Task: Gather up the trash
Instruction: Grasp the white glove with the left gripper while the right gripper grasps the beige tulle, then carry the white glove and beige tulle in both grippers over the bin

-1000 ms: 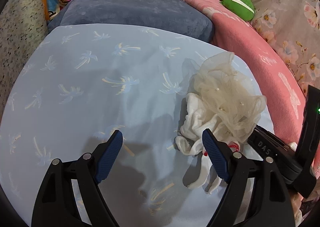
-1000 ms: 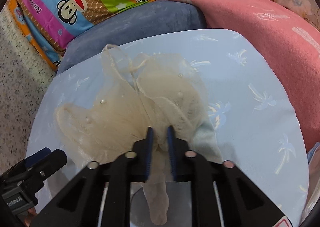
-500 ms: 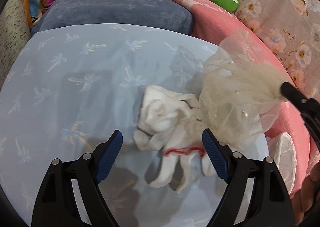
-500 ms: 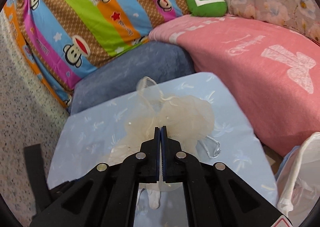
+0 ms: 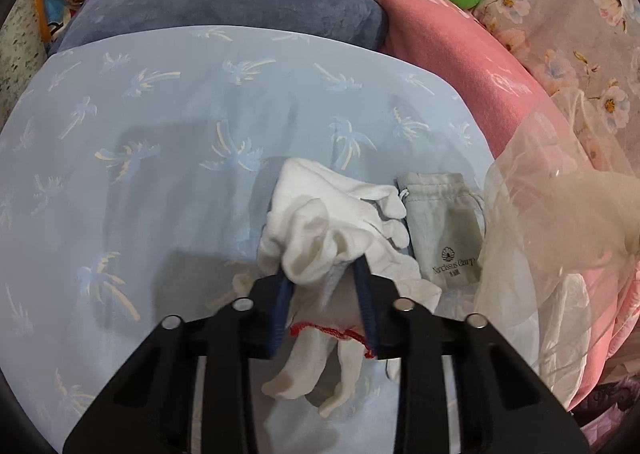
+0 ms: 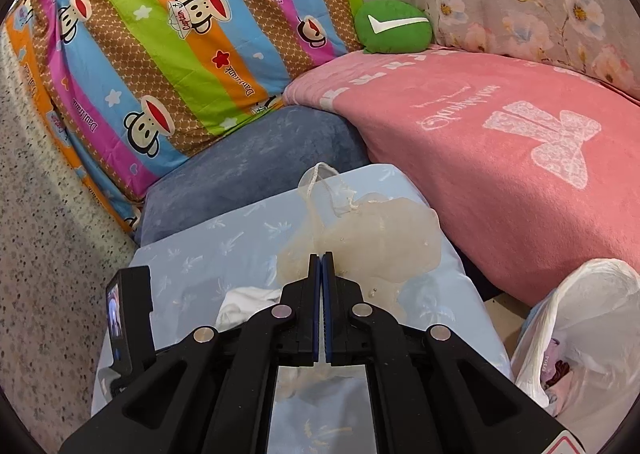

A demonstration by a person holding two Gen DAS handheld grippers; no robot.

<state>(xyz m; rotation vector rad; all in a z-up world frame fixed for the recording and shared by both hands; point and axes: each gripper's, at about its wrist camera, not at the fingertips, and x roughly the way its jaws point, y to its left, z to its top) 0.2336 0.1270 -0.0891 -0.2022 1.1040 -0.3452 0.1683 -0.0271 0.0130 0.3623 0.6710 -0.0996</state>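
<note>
White cloth gloves with a red cuff trim (image 5: 340, 222) lie bunched on the light blue palm-print table cover (image 5: 160, 158). My left gripper (image 5: 324, 274) is shut on a fold of the gloves. A small grey drawstring pouch (image 5: 444, 226) lies just right of them. My right gripper (image 6: 322, 266) is shut on a beige mesh bag (image 6: 380, 242) and holds it lifted above the table's right side; the mesh also hangs at the right edge of the left wrist view (image 5: 560, 222).
A white plastic trash bag (image 6: 580, 326) stands open at the table's lower right. A grey-blue cushion (image 5: 224, 2), a pink blanket (image 6: 500, 158), a striped monkey pillow (image 6: 168, 38) and a green plush (image 6: 394, 28) lie behind the table. Speckled floor (image 6: 44, 238) is at left.
My left gripper moved forward and closed on the white gloves. My right gripper lifted the mesh bag up and to the right, uncovering the grey pouch.
</note>
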